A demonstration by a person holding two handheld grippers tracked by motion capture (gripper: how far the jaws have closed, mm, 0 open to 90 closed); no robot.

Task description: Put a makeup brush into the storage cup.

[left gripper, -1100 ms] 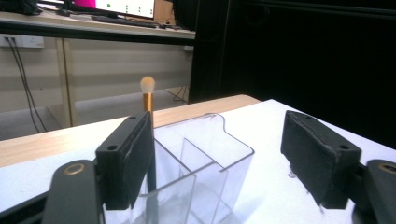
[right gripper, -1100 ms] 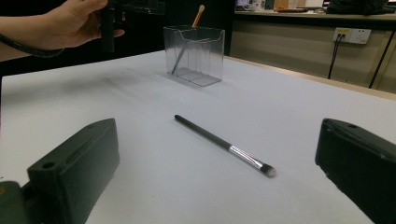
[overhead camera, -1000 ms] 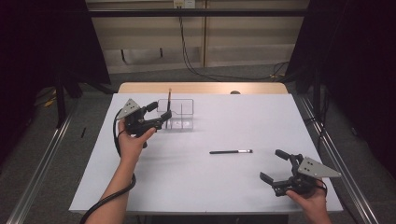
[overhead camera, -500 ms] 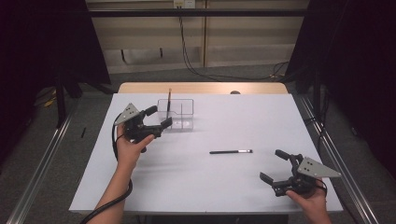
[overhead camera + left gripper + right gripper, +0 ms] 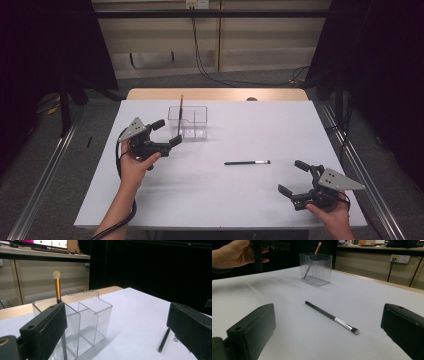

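Brush [image 5: 247, 162] with the black handle is lying flat on the table [image 5: 225, 200], straight ahead of the right gripper [image 5: 299, 178], whose jaws hang released and empty. Long axis runs crosswise to those jaws, bristle end nearer them. Left gripper [image 5: 166, 132] has just been opening its jaws, nothing between them, beside the clear organizer [image 5: 192, 125] holding the gold brush [image 5: 180, 112], so the right hand's way closer.

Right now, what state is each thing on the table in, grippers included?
Gold-handled brush: standing in the clear organizer, released.
Clear organizer: upright.
Black brush: lying flat on the table, untouched.
Left gripper: open, jaws just opened, nothing between them.
Right gripper: open, empty.
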